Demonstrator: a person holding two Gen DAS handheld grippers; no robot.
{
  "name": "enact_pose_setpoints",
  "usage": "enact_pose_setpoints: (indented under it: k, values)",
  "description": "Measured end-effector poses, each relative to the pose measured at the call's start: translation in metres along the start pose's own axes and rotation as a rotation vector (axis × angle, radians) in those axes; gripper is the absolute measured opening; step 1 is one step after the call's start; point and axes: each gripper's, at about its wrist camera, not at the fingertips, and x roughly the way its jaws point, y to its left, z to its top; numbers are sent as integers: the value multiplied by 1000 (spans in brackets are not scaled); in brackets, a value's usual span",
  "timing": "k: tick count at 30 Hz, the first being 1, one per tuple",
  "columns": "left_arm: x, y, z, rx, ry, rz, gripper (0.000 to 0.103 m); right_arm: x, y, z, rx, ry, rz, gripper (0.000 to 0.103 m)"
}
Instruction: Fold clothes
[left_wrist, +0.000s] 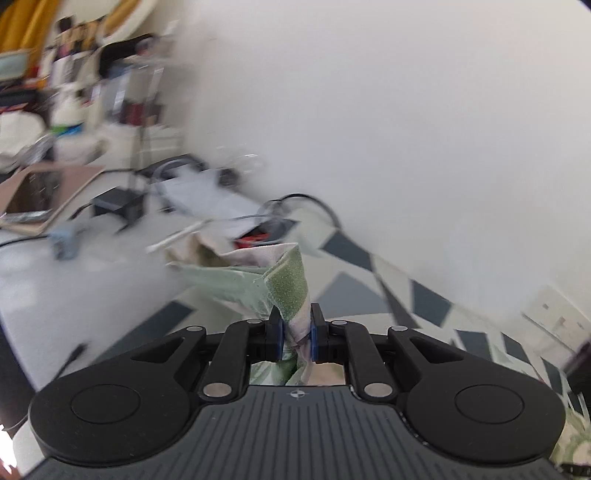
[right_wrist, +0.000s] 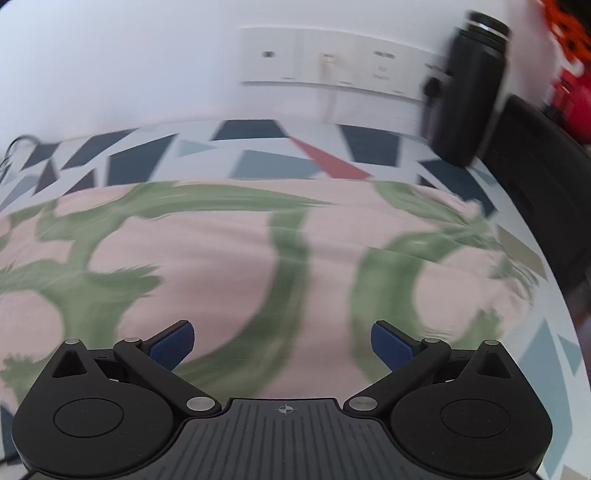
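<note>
Both views are smeared by motion blur, the left wrist view most of all, so fine detail is hard to read. Nearest in the left wrist view, the left gripper (left_wrist: 297, 338) has its jaws drawn almost together, clamping a bunched corner of the pink cloth with green leaf print (left_wrist: 286, 291) between the blue pads. The pinched fabric stands up from the jaws in a rough peak, lifted clear of the desk, with a fold trailing off to the left; the lower part of the cloth is hidden behind the gripper body. Beyond it lies the desk covered in a white cloth with dark blue and grey triangles (left_wrist: 347, 288), and farther back a blurred clutter of cables, papers and a small dark box (left_wrist: 118, 205) that cannot be identified with certainty.

In the right wrist view, the right gripper (right_wrist: 282, 345) has its jaws spread wide, holding nothing, above the same cloth (right_wrist: 229, 266). Whether the pads touch the fabric cannot be told. The garment lies spread flat on the desk (right_wrist: 258, 155), its long axis running left to right, both ends cut off by the frame. Behind it, at the far right, a black cylindrical bottle (right_wrist: 469, 88) stands upright, and a white wall socket strip (right_wrist: 332, 59) sits on the wall.
</note>
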Motion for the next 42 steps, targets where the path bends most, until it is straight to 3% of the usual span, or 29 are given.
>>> enact_pose_setpoints:
  k: [4,7,10,13,15,16,19,21,26,29,38,42]
  values:
    - [12,-106,-23,264,54,-238,13,1,-38,-4,105,5,-28,102]
    - [32,-176,-63,377,175,-405,13,3,-55,-11,127,15,-44,102]
    - [52,-216,-106,467,298,-428,16,4,-67,-18,152,23,-48,102]
    - [59,-229,-130,508,386,-461,39,4,-76,-22,180,30,-44,102]
    - [48,-224,-125,500,363,-502,70,4,-80,-23,199,32,-38,102]
    - [40,-219,-119,500,328,-507,77,3,-81,-23,203,30,-36,102]
    - [16,-203,-100,498,228,-493,85,1,-82,-21,212,26,-27,102]
    - [9,-184,-90,490,206,-420,87,0,-80,-17,230,26,1,102]
    - [1,-115,-100,465,258,-214,87,-2,-66,-1,305,35,128,102]
    - [-3,-83,-113,471,286,-131,87,2,-43,8,310,67,215,102]
    - [5,-66,-135,549,274,-28,87,6,38,17,147,135,294,102]
    - [3,-57,-130,479,255,-47,87,4,55,17,133,155,304,102]
